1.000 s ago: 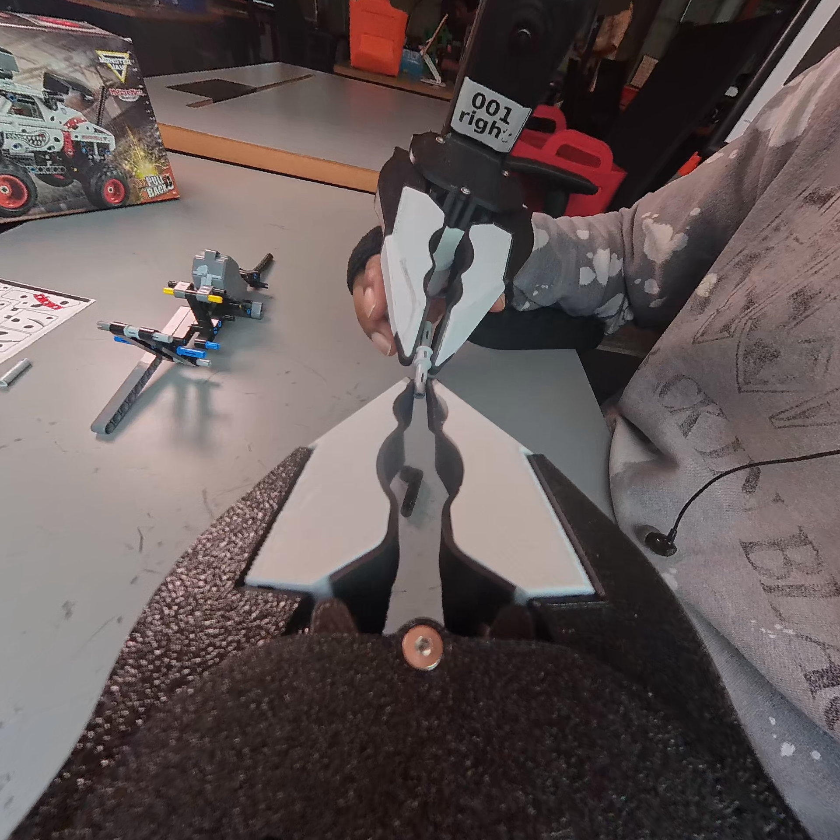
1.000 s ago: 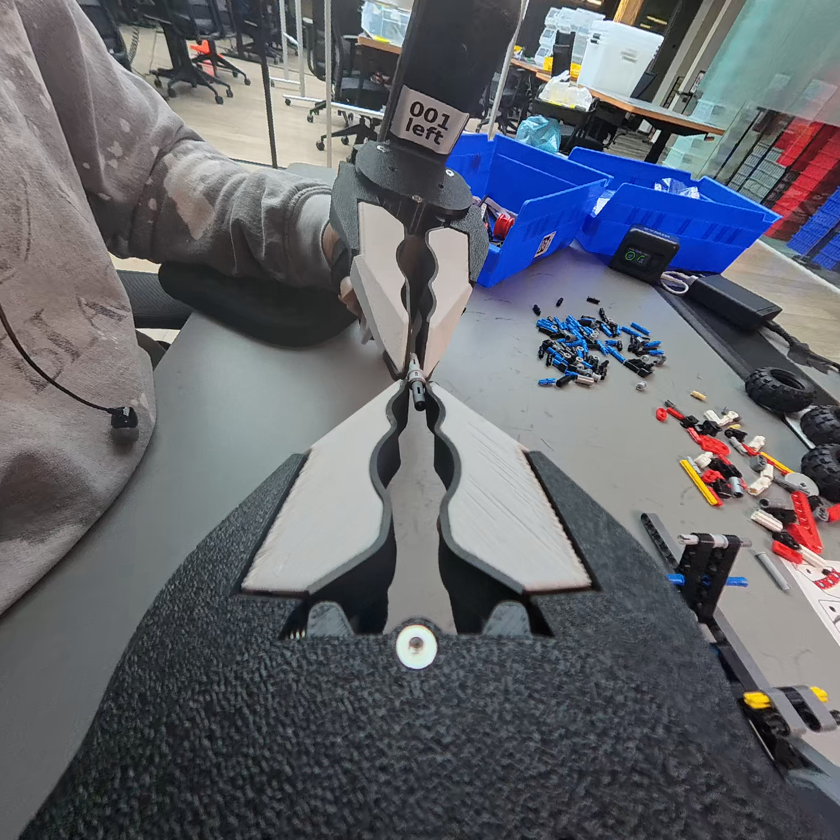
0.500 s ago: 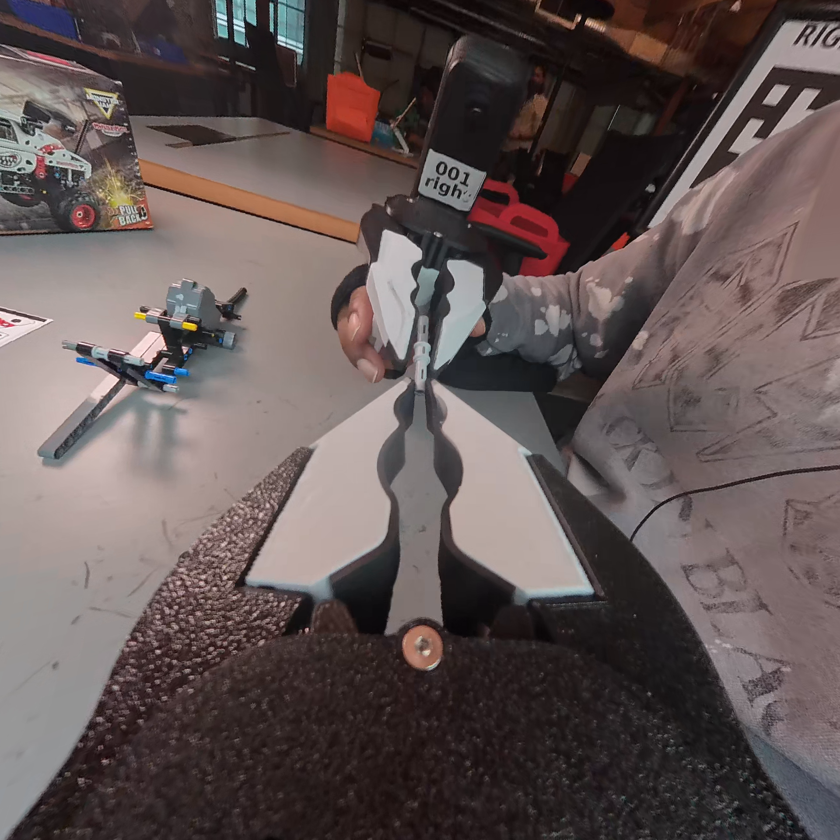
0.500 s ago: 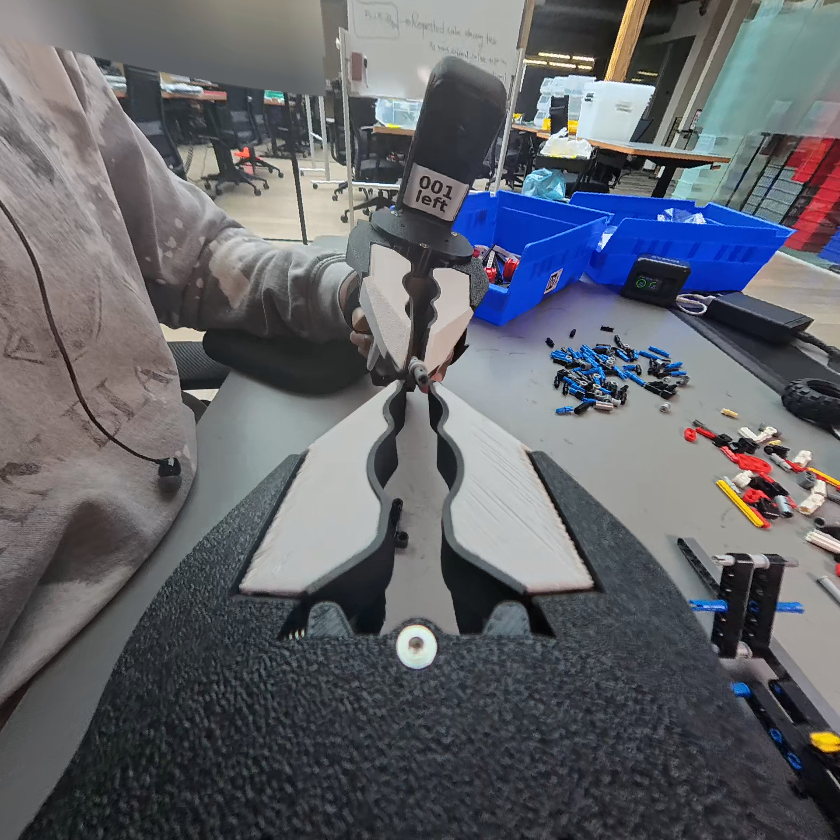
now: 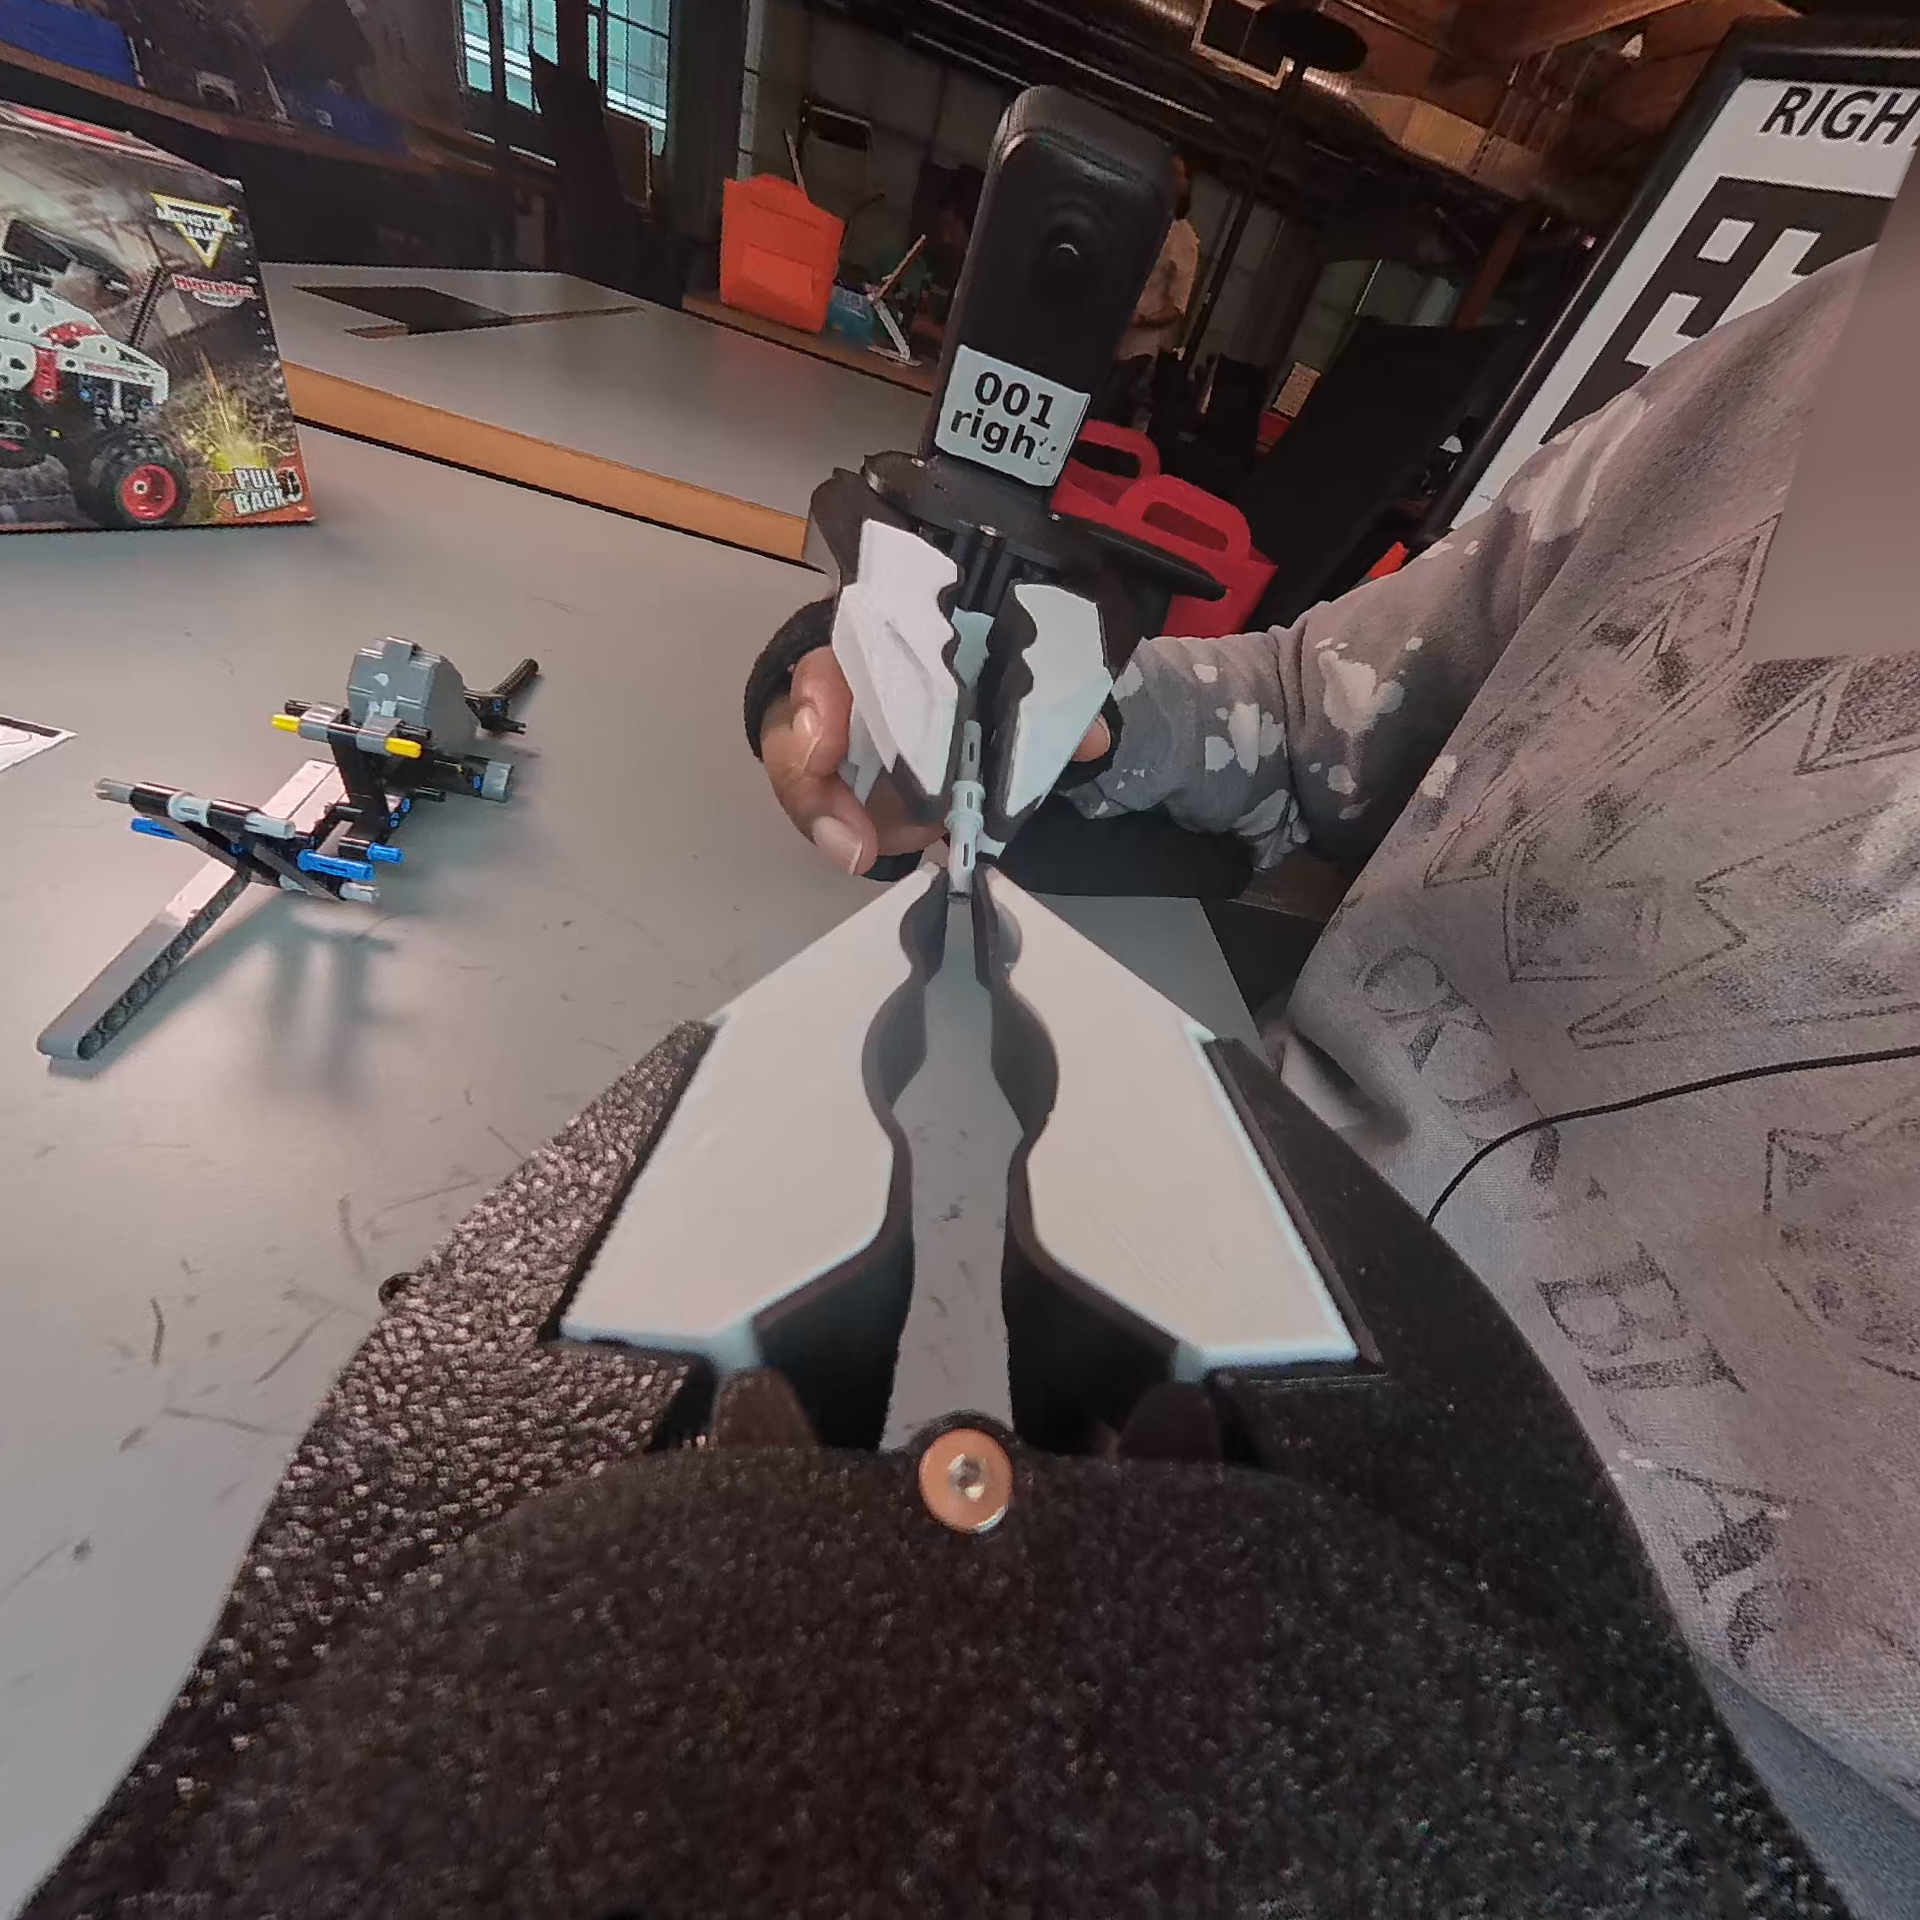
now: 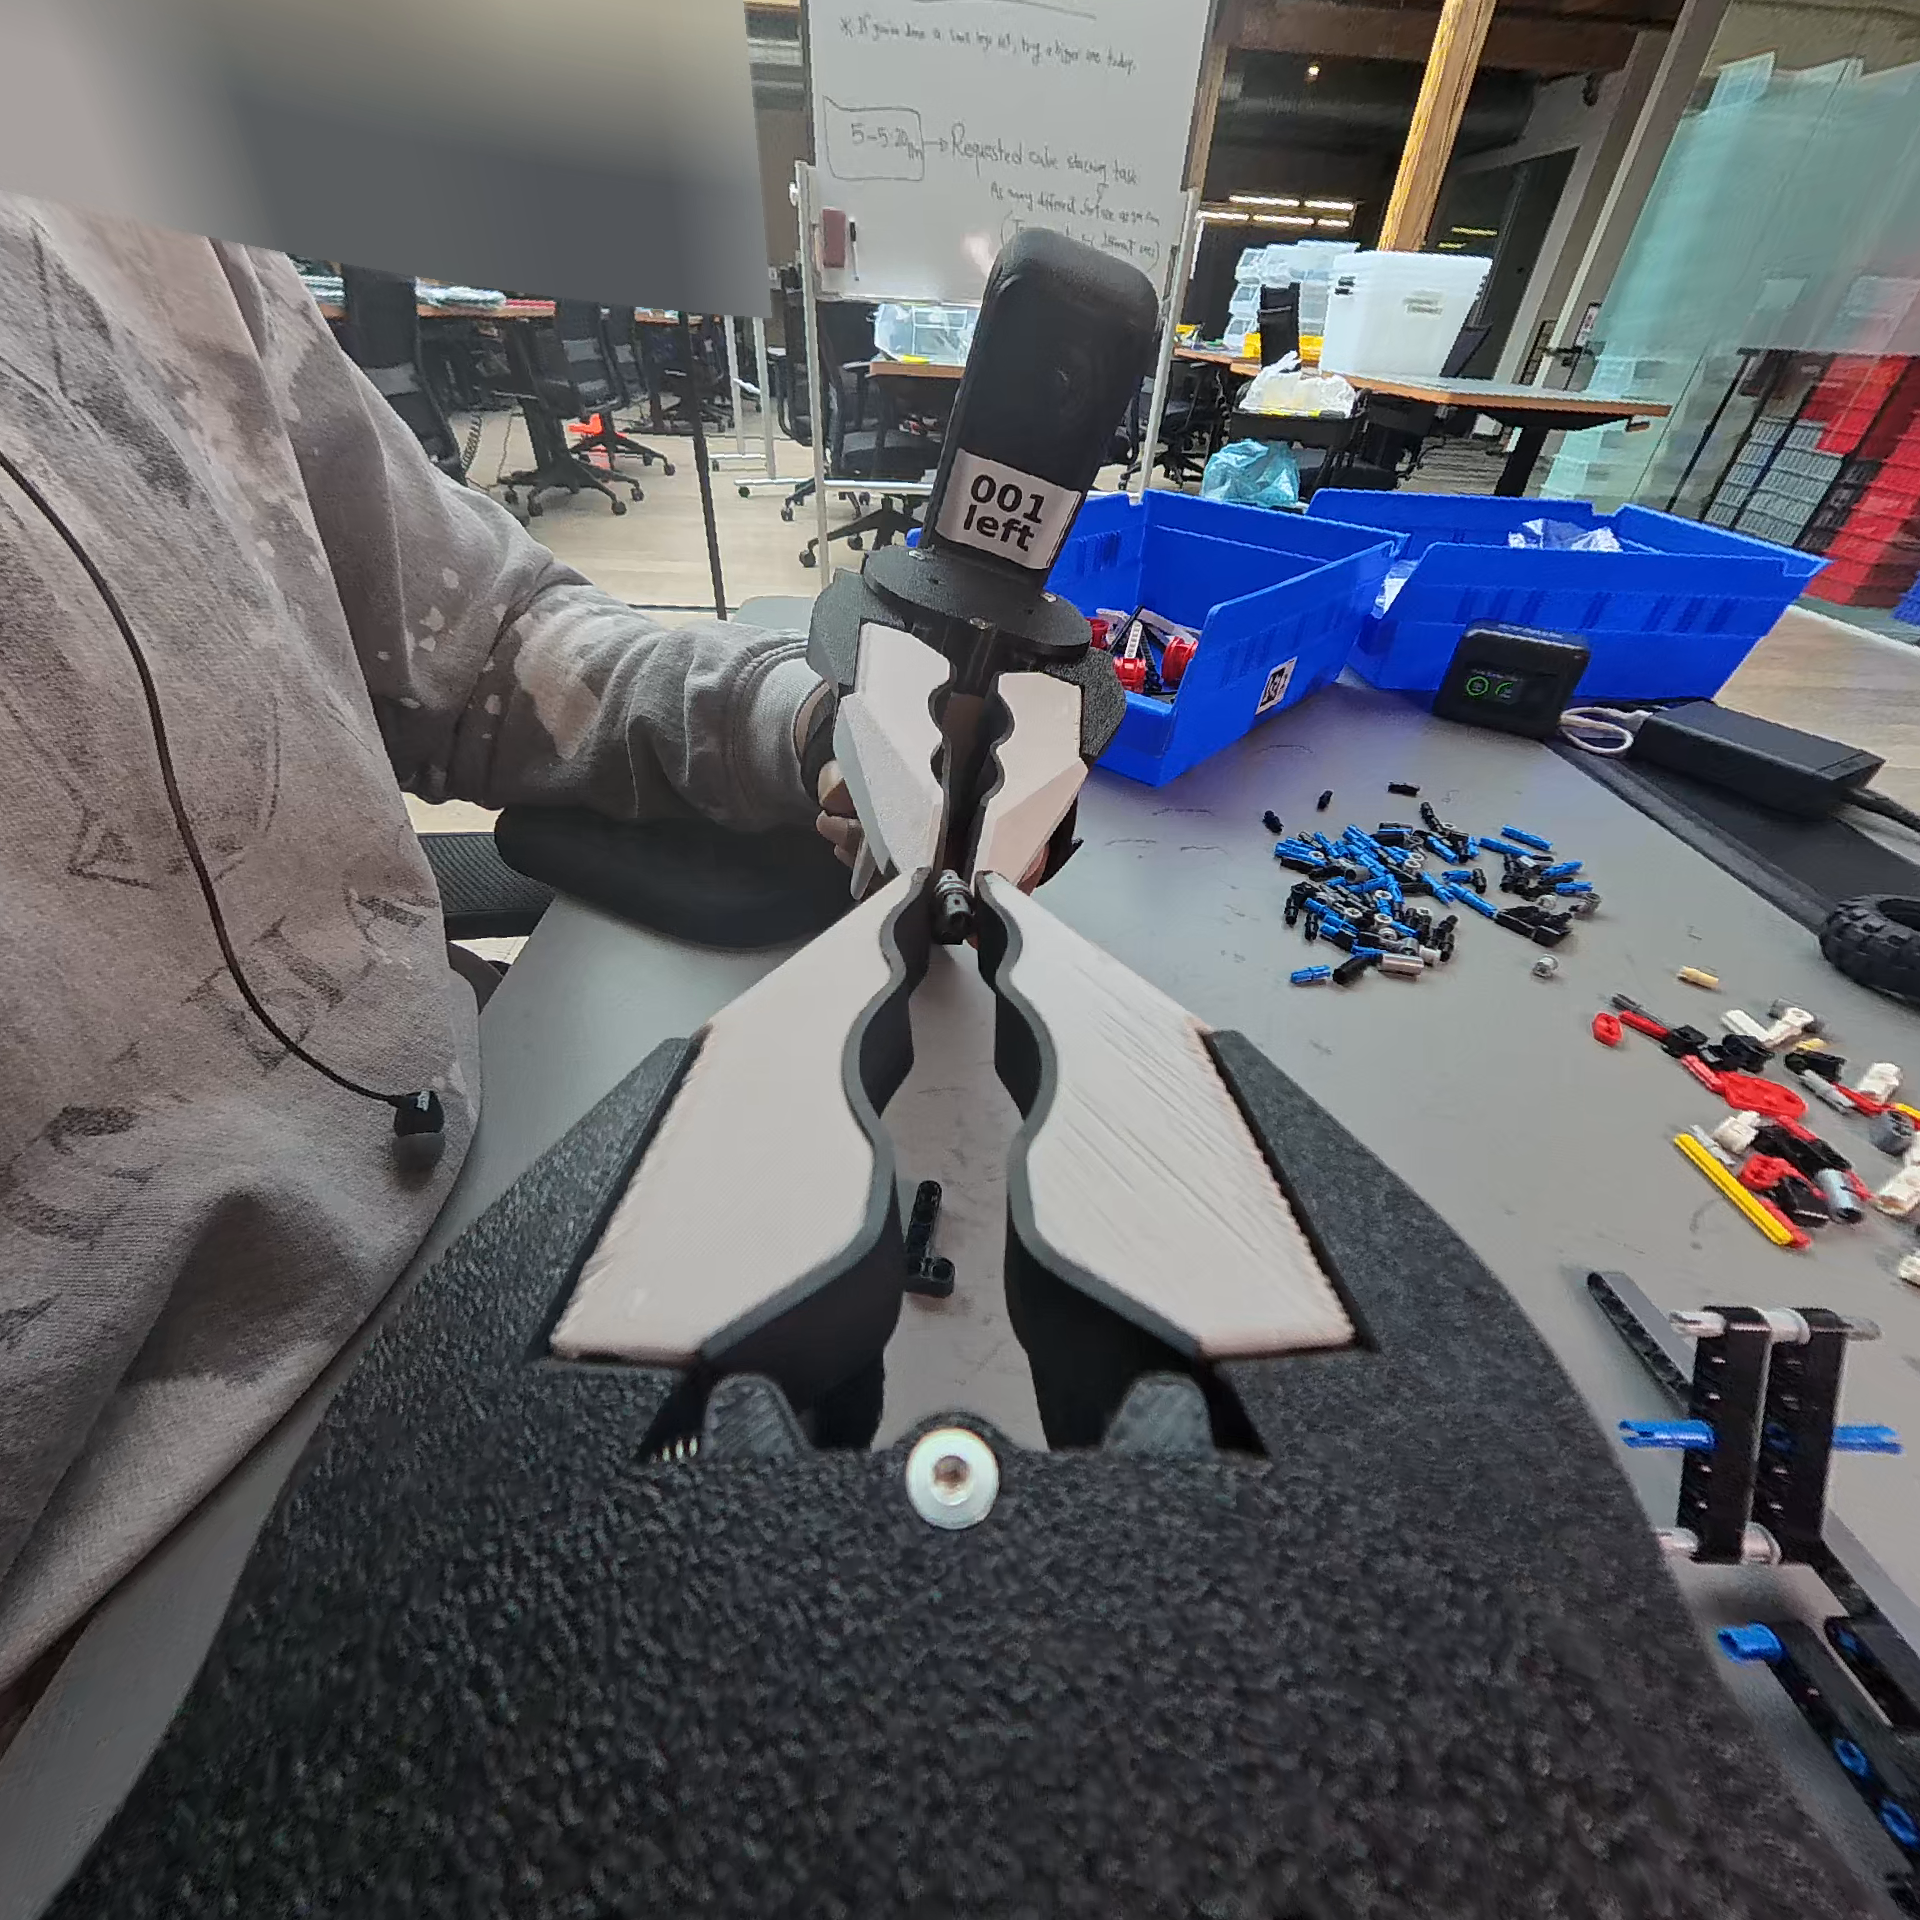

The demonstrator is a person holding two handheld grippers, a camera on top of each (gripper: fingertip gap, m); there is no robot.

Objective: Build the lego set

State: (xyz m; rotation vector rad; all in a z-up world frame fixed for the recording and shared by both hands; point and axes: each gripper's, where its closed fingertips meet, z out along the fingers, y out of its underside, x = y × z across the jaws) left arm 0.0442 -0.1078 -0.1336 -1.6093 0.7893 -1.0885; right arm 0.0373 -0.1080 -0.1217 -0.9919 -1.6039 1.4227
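Note:
My left gripper (image 5: 961, 885) and right gripper (image 6: 951, 906) meet tip to tip above the grey table (image 5: 312, 1195). Both are shut on one small grey pin piece (image 5: 966, 805), which spans the gap between their tips and shows darker in the right wrist view (image 6: 948, 900). The right gripper (image 5: 971, 790) faces me in the left wrist view, and the left gripper (image 6: 951, 831) faces me in the right wrist view. A small black L-shaped piece (image 6: 925, 1242) lies on the table under the right gripper. The partly built frame (image 5: 343, 790) stands to the left.
The set's box (image 5: 125, 343) stands at the far left. A pile of blue and black pins (image 6: 1423, 904), red and white parts (image 6: 1787, 1122), a tyre (image 6: 1870, 935) and blue bins (image 6: 1247, 623) lie to the right. The person's sleeve (image 5: 1299, 696) and torso are close by. Only a small space, under 4 cm, lies between the two pairs of fingers.
Both grippers have risen from the table and tilted upward, still joined on the pin. The black L-shaped piece now shows on the table below the right gripper.

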